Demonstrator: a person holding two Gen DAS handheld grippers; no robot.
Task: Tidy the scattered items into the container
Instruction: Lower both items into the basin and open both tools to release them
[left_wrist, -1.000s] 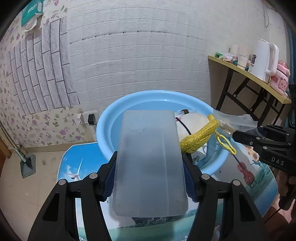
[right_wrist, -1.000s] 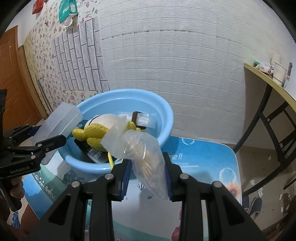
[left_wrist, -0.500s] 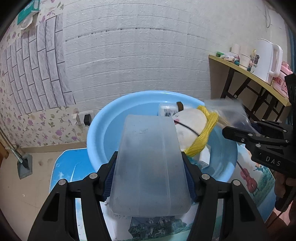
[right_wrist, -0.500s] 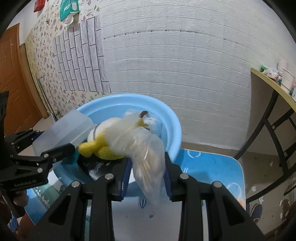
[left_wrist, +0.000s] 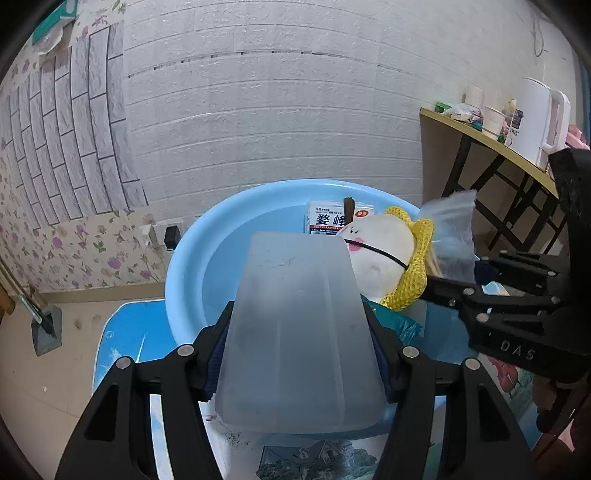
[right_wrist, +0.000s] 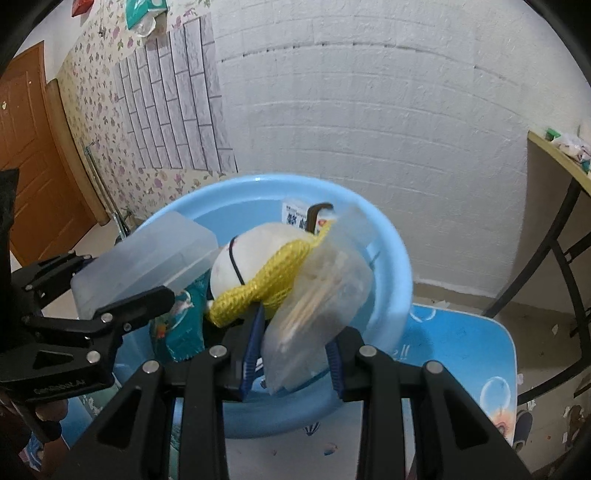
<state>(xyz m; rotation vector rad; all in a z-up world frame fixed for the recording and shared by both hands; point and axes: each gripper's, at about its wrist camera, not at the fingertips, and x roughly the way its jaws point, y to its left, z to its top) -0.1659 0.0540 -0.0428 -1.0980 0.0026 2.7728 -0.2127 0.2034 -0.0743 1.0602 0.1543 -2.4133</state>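
White brick-pattern wall panels and flowered wallpaper back a low table (right_wrist: 476, 354) with a blue printed top. On it sits a round blue basin (left_wrist: 184, 258), taking up most of the table's far side and reaching close to its near edge.

Both grippers hang over the basin's near rim. The left gripper (left_wrist: 299, 354) is clamped on a frosted plastic box (left_wrist: 299, 332), its pads pressed against the box's two long sides, and the box tilts up and forward over the basin. The right gripper (right_wrist: 291, 354) is closed on a clear plastic bag (right_wrist: 317, 295) that holds thin pale sticks; the bag stands up between the pads, over the basin's right half.

Inside the basin lies a white stuffed toy (left_wrist: 376, 247) with a yellow knitted scarf (right_wrist: 266, 288), between the box and the bag. Behind it, against the far wall of the basin, stands a white carton (left_wrist: 325, 218) with dark print. A teal packet (right_wrist: 181, 325) lies under the toy, near the basin's front.

By the right wall a wooden shelf (left_wrist: 491, 144) carries a white kettle (left_wrist: 535, 114) and cups.
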